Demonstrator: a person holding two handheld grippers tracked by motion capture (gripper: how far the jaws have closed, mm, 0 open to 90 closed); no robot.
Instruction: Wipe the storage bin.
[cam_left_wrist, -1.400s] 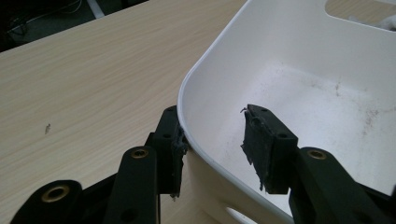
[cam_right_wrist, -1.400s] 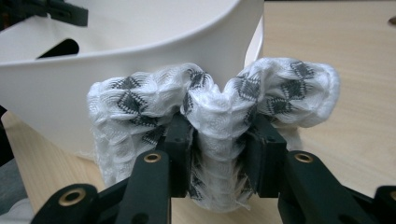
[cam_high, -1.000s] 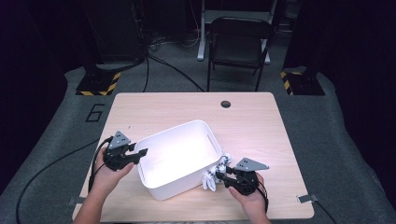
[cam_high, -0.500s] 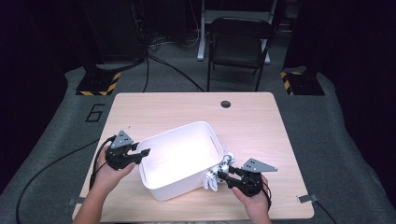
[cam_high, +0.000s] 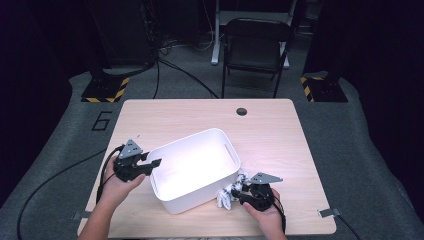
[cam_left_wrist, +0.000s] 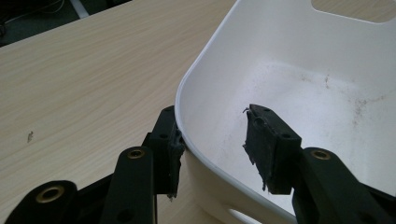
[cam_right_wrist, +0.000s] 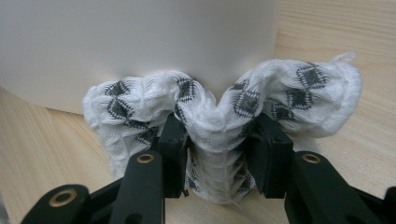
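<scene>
One sock (cam_right_wrist: 219, 116), pinched between right fingers (cam_right_wrist: 175, 149)

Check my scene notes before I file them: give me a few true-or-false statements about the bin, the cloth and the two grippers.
1. The white bin is empty. True.
2. The right gripper pinches the patterned cloth. True.
3. The cloth lies inside the bin. False: it lies on the table, against the bin's outer wall.
4. The left gripper holds the cloth. False: its jaws straddle the bin's rim, one outside, one inside.
5. A chair stands beyond the table. True.
</scene>
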